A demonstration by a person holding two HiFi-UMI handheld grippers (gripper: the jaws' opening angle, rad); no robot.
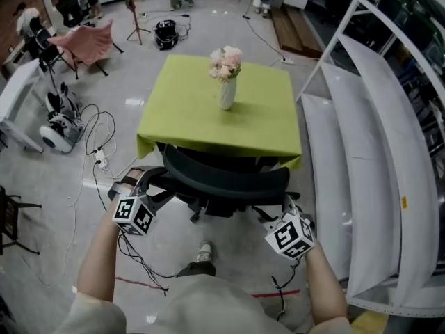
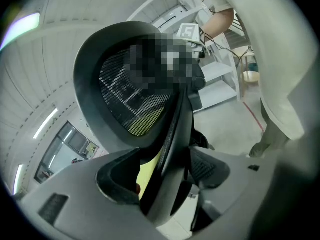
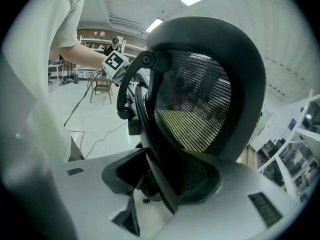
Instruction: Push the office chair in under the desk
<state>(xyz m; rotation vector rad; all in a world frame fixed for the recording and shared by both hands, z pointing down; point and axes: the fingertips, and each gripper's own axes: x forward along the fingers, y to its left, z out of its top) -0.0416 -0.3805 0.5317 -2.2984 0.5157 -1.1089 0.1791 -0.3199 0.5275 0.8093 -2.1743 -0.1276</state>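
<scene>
Grey floor (image 1: 62, 186) with loose cables is seen around a green-clothed desk (image 1: 208, 124), on which a vase of flowers (image 1: 227, 89) stands upright. Office chair (image 1: 229, 179) is found at the desk's near edge, seat tucked under the cloth, backrest outside. Left gripper (image 2: 165, 176) is clamped on the backrest's left frame, and right gripper (image 3: 165, 176) is closed on its right rim.

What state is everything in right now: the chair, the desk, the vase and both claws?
office chair, mostly under the desk, backrest at its front edge
desk, covered in green cloth
vase, upright, holding flowers
left claw, closed on the backrest's edge
right claw, closed on the backrest's other edge
</scene>
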